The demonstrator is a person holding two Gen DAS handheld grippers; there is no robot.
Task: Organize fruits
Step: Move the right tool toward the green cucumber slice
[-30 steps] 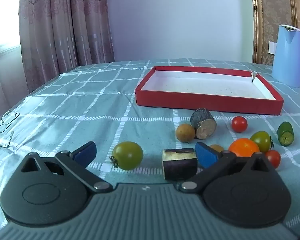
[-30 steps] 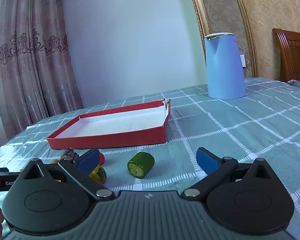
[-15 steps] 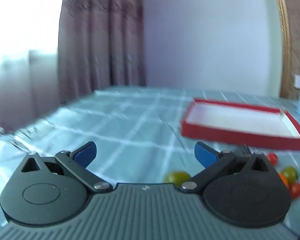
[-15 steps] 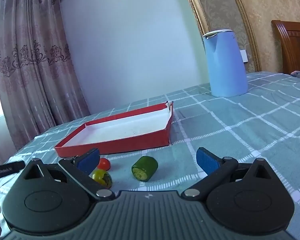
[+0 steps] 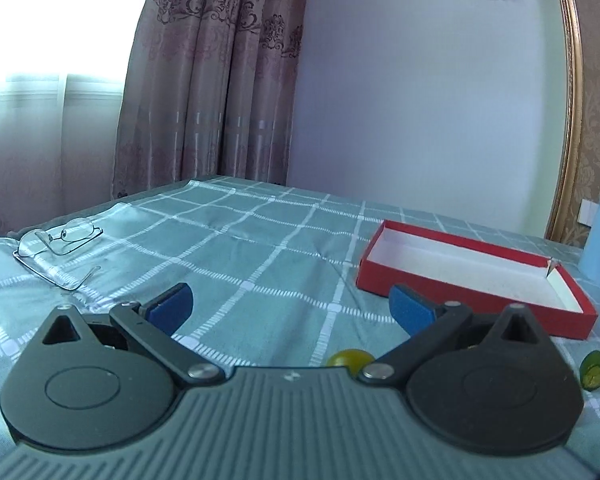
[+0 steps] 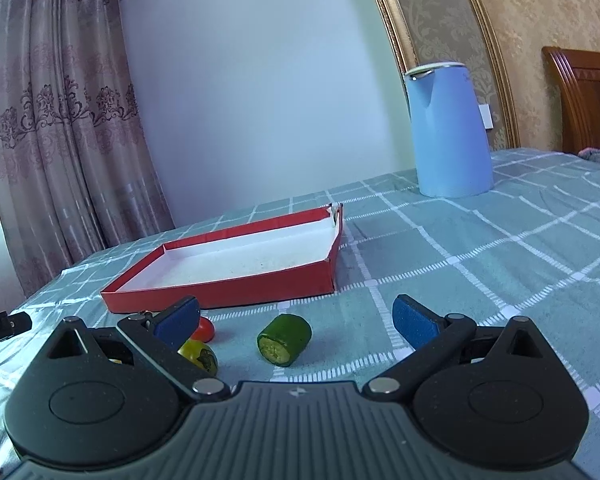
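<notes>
Both grippers, left [image 5: 290, 306] and right [image 6: 296, 316], stand wide and empty; the short green cucumber stub [image 6: 285, 338] lies on the checked cloth just before the shallow red cardboard tray's [image 6: 236, 288] near wall, liable to roll under an off-centre pinch.

A: State the tablecloth [image 6: 500, 264] pattern.
B: Teal ground, white grid lines.
A: Tray [image 6: 236, 288] colours?
B: Red outer walls, white interior.
A: Produce?
B: Cucumber piece [image 6: 285, 339]: green skin, yellow-green cut face. One tomato [image 6: 204, 330] red; a second tomato [image 6: 198, 354] yellow-green with a dark stem. Left view: a yellow-green fruit [image 5: 350, 359].
A: Gripper pads [image 6: 414, 322]?
B: Blue, on black arms.
A: Background?
B: Kettle [image 6: 448, 132]: light blue. Curtain [image 6: 56, 128]: mauve, darker floral band.
</notes>
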